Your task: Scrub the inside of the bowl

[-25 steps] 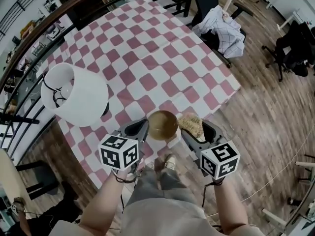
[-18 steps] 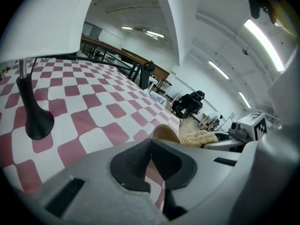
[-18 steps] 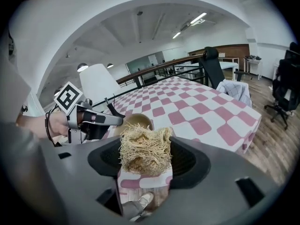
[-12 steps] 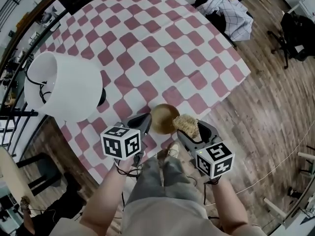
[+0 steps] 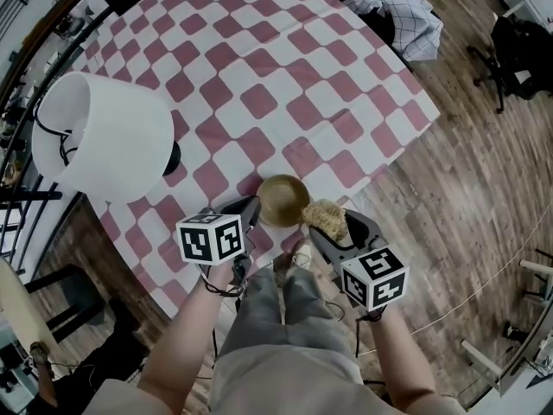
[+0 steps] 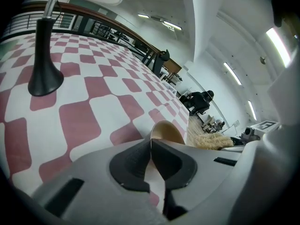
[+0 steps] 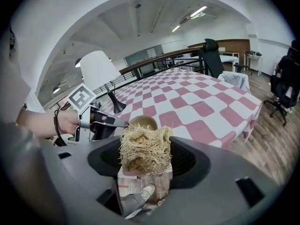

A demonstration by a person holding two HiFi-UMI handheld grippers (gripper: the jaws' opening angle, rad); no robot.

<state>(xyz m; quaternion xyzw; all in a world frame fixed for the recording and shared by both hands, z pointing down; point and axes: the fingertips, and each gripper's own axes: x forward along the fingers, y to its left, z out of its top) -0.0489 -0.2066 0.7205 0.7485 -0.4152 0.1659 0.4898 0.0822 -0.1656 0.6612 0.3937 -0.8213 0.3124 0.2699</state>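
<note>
Bowl point(image 5: 283, 200) rim pinched between my left gripper point(image 6: 151, 144) jaws to steady it; right gripper point(image 5: 332, 224) jaws clamp fibrous scrubber point(image 7: 144, 149), seemingly just beside rim, poised to scrub.

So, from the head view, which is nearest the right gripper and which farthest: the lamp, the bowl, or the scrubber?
1. Scrubber, clamped in the right gripper's own jaws.
2. Bowl, just left of it.
3. Lamp, far off to the left.

Both forearms reaching fwd, held low. L gripper point(image 5: 248, 207) pinching the bowl point(image 5: 282, 199) rim, jaws nearly together; R gripper point(image 5: 339, 228) clamping the scrubber point(image 5: 327, 218).
</note>
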